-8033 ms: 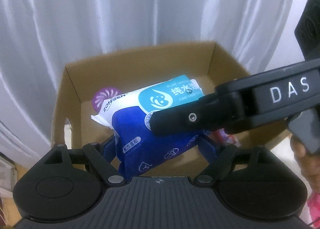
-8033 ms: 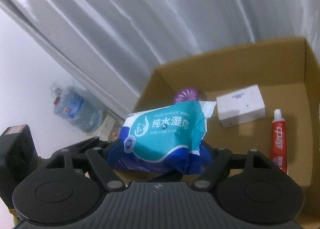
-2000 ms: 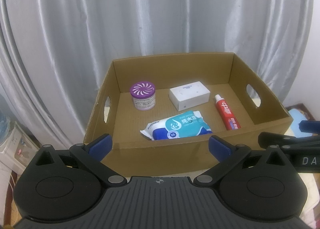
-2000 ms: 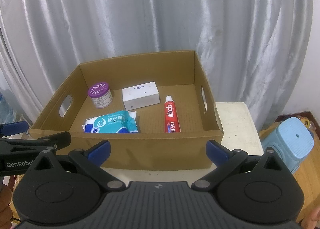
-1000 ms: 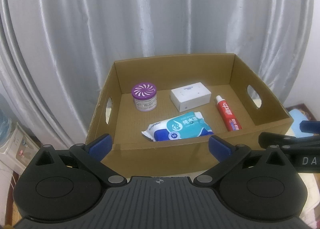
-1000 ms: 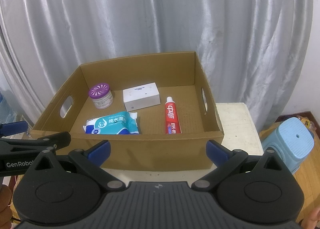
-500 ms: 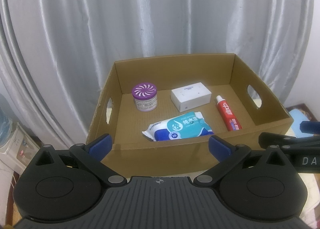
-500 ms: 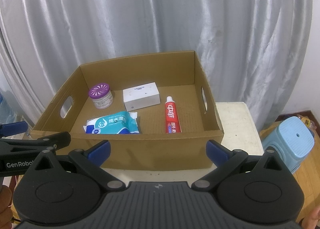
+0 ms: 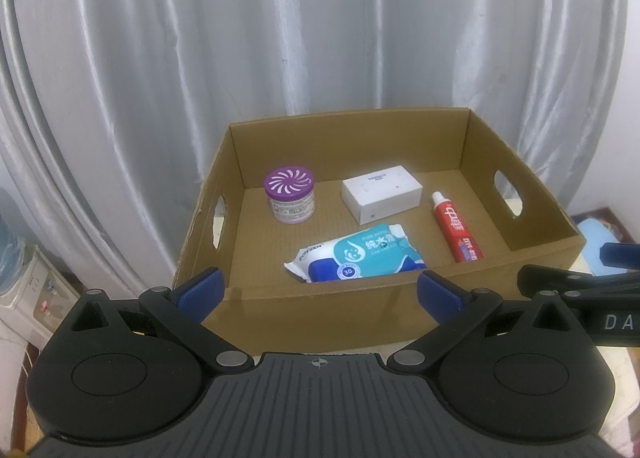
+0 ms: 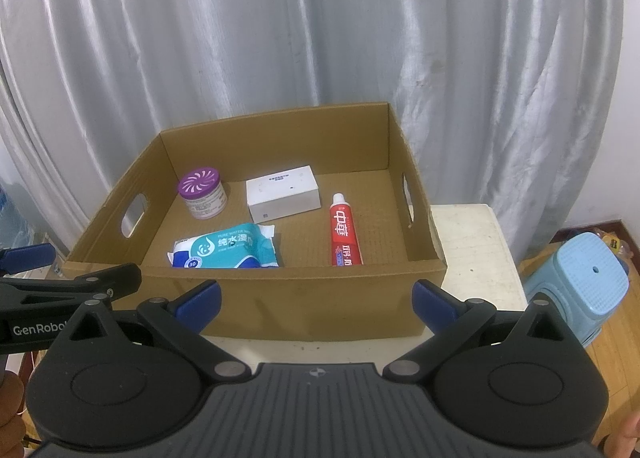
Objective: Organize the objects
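— Inside the cardboard box (image 10: 256, 298), on a pale table (image 10: 472, 242) before grey curtains (image 10: 280, 38): what lies there?

— Four items. A purple-lidded jar (image 10: 202, 192) stands upright at the back left, a white carton (image 10: 283, 193) beside it, a red toothpaste tube (image 10: 344, 232) lying flat to the right, and a blue wipes pack (image 10: 226, 247) near the front wall.

— And the two claws?

— Both released, holding nothing. The left gripper (image 9: 318, 290) and right gripper (image 10: 316, 300) hover side by side in front of the box's near wall, blue pads (image 10: 200, 300) spread wide, well apart from every item. A light-blue stool (image 10: 580, 282) stands on the floor at right.
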`<action>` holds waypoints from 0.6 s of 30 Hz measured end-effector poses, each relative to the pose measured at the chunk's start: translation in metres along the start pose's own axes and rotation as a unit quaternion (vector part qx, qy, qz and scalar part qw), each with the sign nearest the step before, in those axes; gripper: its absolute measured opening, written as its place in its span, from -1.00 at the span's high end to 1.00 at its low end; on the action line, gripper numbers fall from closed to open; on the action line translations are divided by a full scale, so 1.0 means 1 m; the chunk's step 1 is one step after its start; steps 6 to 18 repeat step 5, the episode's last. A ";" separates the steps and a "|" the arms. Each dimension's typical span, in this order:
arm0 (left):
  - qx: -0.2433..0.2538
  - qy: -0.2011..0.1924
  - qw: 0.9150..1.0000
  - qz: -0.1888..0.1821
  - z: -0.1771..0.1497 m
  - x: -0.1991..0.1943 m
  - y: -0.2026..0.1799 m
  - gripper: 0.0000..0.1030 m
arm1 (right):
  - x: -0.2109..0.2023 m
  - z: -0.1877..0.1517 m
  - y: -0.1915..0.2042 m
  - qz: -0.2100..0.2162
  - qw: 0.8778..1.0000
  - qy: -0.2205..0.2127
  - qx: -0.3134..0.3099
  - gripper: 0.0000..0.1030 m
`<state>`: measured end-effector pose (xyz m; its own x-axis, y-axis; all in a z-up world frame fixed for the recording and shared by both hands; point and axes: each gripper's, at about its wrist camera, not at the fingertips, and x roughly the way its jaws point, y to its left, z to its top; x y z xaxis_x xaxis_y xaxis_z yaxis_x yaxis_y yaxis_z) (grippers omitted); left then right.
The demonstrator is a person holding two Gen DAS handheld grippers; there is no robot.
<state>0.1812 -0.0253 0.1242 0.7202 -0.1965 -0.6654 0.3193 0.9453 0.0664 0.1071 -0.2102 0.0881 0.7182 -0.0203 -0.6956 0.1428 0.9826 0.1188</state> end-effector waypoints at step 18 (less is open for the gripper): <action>0.001 0.000 1.000 0.000 0.000 0.000 0.000 -1.00 | -0.001 0.001 0.001 0.000 1.000 0.000 0.000 -1.00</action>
